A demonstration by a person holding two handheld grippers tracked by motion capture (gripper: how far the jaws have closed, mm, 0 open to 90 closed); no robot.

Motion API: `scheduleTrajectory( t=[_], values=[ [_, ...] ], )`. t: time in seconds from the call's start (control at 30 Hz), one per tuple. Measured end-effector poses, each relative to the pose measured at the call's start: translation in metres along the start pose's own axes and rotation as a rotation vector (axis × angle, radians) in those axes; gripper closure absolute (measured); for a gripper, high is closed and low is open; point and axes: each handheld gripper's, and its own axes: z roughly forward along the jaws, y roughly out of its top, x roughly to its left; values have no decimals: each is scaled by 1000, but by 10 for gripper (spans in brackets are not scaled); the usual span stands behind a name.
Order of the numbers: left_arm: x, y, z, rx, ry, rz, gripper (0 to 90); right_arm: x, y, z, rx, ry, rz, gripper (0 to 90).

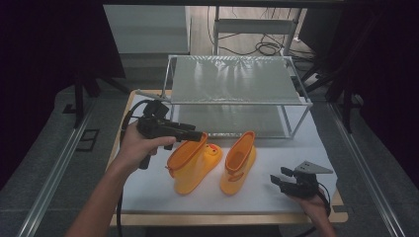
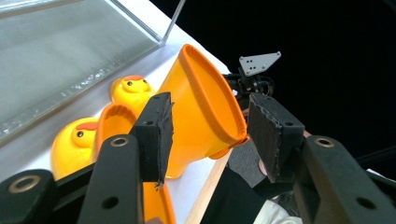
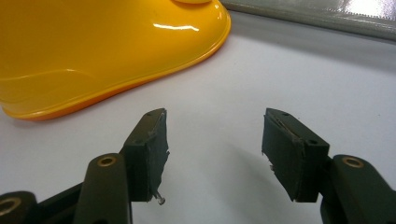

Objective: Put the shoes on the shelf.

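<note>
My left gripper (image 1: 195, 136) sits with its jaws spread at the rim of the left yellow boot (image 1: 193, 163), which leans on the white mat (image 1: 276, 192) beside the right yellow boot (image 1: 239, 162), in front of the wire rack (image 1: 237, 101). My right gripper (image 1: 277, 181) rests low on the mat, near the right boot, its jaws spread and gripping nothing.

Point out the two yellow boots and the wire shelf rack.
left boot (image 1: 190, 168), high view, on its shaft
right boot (image 1: 239, 163), high view, on its shaft
wire shelf rack (image 1: 232, 79), high view, on its top shelf
</note>
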Motion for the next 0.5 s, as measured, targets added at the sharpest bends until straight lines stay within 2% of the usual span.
scheduleTrajectory(
  t=[0.17,0.5],
  values=[
    [-3,6,9,15,-15,1,505,-1,0,-1,-3,-2,1,402],
    [-7,20,27,69,-15,3,506,-1,0,-1,-2,-3,2,402]
  ],
)
